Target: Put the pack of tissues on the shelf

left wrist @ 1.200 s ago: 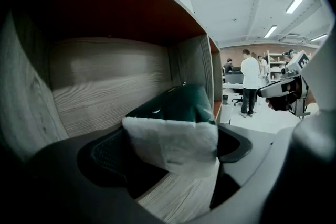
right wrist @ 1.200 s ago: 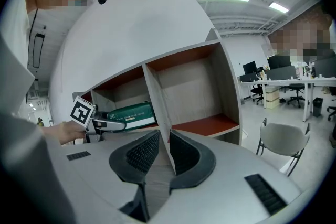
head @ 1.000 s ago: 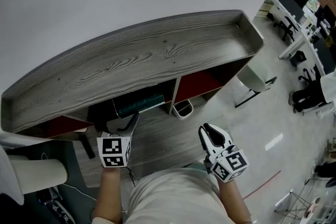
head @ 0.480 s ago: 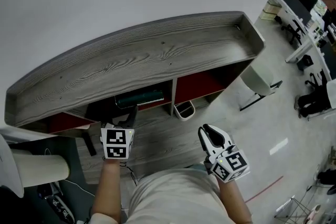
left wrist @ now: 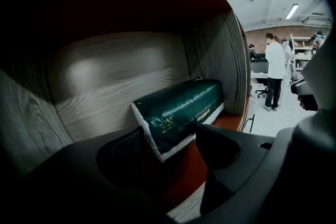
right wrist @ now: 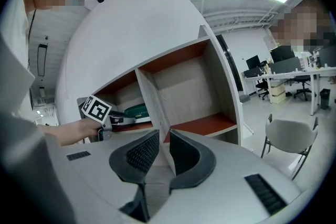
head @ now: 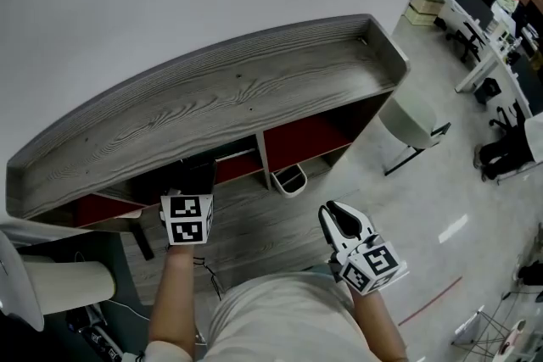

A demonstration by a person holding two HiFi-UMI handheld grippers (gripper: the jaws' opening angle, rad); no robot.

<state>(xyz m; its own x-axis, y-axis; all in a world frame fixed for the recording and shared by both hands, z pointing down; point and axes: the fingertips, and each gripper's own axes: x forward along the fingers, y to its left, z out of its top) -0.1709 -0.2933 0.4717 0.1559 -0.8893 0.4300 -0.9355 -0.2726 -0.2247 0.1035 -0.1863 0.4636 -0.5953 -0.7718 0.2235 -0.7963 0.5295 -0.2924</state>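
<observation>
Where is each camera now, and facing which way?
Head view: on the person's head, steeply down on the shelf top; forearms, left gripper, right gripper show.
Left gripper view: on that gripper, facing the pack of tissues in the compartment; own jaws, just closed partway, apart, not gripping.
Right gripper view: on that gripper, facing the shelf front; own jaws narrowly apart, empty.
Shared: head and right gripper views both show the left gripper.

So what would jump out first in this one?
The dark green plastic pack of tissues lying on the red-brown board inside a compartment of the grey wood-grain shelf unit. The left gripper reaches in there, its jaws just having closed in part, the pack's near end between them with a gap showing. The right gripper hangs empty outside, jaws slightly apart.
</observation>
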